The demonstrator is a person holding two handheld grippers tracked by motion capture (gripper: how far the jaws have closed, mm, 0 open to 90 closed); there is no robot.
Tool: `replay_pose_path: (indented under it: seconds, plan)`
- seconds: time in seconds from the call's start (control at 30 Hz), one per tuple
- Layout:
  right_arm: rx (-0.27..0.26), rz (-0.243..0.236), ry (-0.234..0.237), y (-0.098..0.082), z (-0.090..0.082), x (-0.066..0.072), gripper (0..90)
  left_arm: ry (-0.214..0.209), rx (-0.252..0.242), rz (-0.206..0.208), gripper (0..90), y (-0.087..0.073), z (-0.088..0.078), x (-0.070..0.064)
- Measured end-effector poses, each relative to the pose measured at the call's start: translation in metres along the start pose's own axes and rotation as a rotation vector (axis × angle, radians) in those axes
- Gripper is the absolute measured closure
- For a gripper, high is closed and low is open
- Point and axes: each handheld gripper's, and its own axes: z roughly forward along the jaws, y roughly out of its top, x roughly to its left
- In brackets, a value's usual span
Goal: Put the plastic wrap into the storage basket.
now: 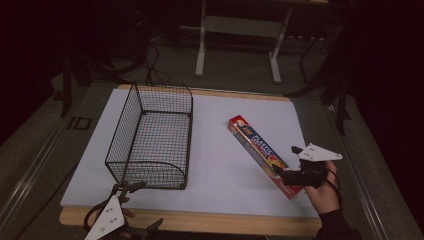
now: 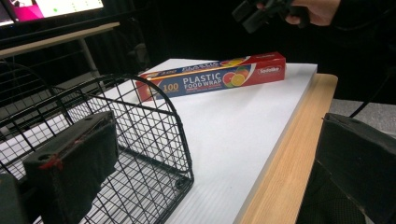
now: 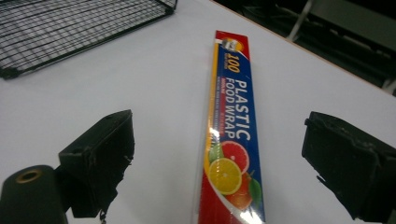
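— Where was the box just then?

— Flat on the white surface, right of the basket and well apart from it. Its long axis ran on a slant, the far end nearer the middle of the surface, the near end towards the right front corner.

— And which hand was closer?

— The right one, plainly. The right hand-held gripper hung at the near end of the box, pointing along its length. In the right gripper view the box ran straight up the gap, the jaws wide on either side and clear of it, nothing gripped.

— So it lay lengthwise between them, not across?

— Yes. I judged that was the crux: the jaws straddled its narrow width, so closing there would pinch the two long sides near that end.

— The other hand?

— The left hand-held gripper sat low at the front edge, by the basket's near left corner, jaws wide, holding nothing. From there the box lay across the surface, far off.

— The right hand's pose?

— Forearm coming in from the right front corner, wrist tilted down, gripper angled towards the box.
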Motion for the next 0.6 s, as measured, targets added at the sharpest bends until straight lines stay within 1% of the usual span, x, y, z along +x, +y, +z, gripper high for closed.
replay_pose_path:
  seconds: [0.03, 0.07, 0.17, 0.33, 0.4, 0.43, 0.47, 0.53, 0.57, 0.6]
  plan:
    - [-0.001, 0.016, -0.024, 0.003, 0.002, -0.003, 9.3, 0.000, 0.000, 0.001, 0.0, 0.000, 0.000, 0.000]
    - [0.008, 0.022, -0.028, 0.004, 0.004, -0.005, 9.3, 0.000, 0.001, 0.000, 0.0, 0.000, 0.000, 0.000]
    - [0.042, 0.021, -0.037, 0.006, 0.011, -0.009, 9.3, -0.002, -0.001, -0.002, 0.0, 0.000, 0.000, 0.000]
    - [0.097, 0.026, -0.025, 0.005, 0.024, -0.015, 9.4, -0.005, 0.000, -0.004, 0.0, 0.000, 0.000, 0.000]
    - [0.122, 0.038, -0.009, 0.005, 0.028, -0.017, 9.4, -0.007, -0.001, -0.003, 0.0, 0.000, 0.000, 0.000]
    - [0.133, 0.036, -0.012, 0.005, 0.031, -0.019, 9.4, -0.008, 0.000, -0.003, 0.0, 0.000, 0.000, 0.000]
    - [0.138, 0.037, -0.004, 0.004, 0.033, -0.019, 9.4, -0.008, 0.002, -0.003, 0.0, 0.000, 0.000, 0.000]
    - [0.165, 0.039, -0.011, 0.004, 0.037, -0.021, 9.4, -0.010, 0.002, -0.002, 0.0, 0.000, 0.001, 0.000]
    - [0.174, 0.039, -0.006, 0.004, 0.039, -0.022, 9.4, -0.010, 0.003, -0.002, 0.0, 0.000, 0.001, 0.000]
    - [0.185, 0.046, -0.014, 0.004, 0.042, -0.024, 9.4, -0.011, 0.004, -0.002, 0.0, -0.001, 0.001, 0.000]
